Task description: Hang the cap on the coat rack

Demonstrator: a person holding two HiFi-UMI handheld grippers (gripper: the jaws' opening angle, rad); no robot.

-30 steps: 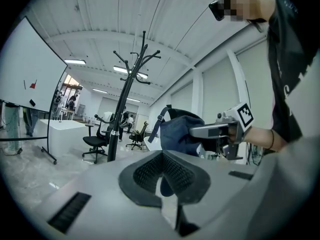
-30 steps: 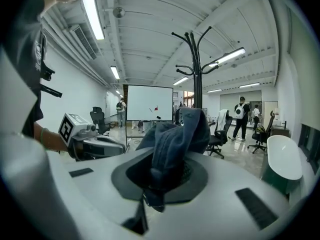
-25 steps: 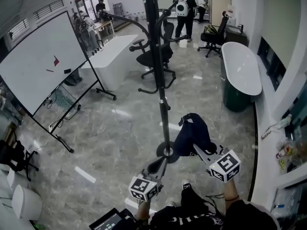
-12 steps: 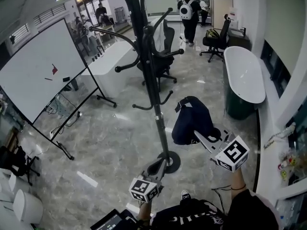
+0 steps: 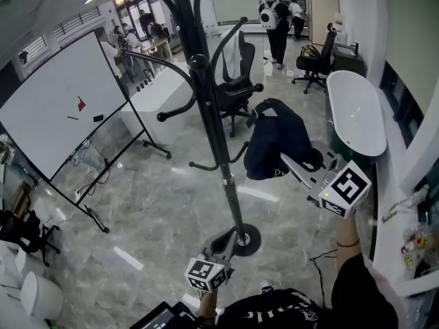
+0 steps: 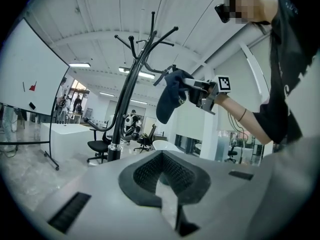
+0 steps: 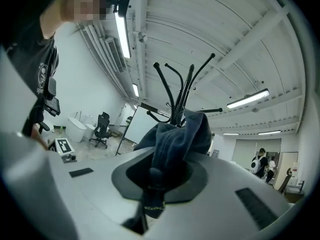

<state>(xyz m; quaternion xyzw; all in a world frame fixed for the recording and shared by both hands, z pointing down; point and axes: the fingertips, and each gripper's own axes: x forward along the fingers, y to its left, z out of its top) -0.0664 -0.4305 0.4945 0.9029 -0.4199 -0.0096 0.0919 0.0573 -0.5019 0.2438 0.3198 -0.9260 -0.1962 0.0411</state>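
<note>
A navy cap (image 5: 274, 142) hangs from my right gripper (image 5: 293, 163), which is shut on its fabric and held up to the right of the black coat rack (image 5: 212, 136). In the right gripper view the cap (image 7: 175, 139) bunches between the jaws of the right gripper (image 7: 152, 184), and the rack's top hooks (image 7: 182, 91) rise just behind it. My left gripper (image 5: 225, 240) stays low near the rack's round base (image 5: 241, 239), shut and holding nothing. The left gripper view shows the rack (image 6: 127, 99), with the cap (image 6: 170, 96) near an upper hook but apart from it.
A whiteboard on a wheeled stand (image 5: 62, 98) is at the left, with a white desk (image 5: 161, 88) behind it. A black office chair (image 5: 236, 88) sits behind the rack. A white oval tub-shaped table (image 5: 357, 108) runs along the right. People (image 5: 278, 19) stand at the back.
My right gripper has lifted the cap from near the floor up to the height of the rack's middle arms. The left gripper has stayed low by the base.
</note>
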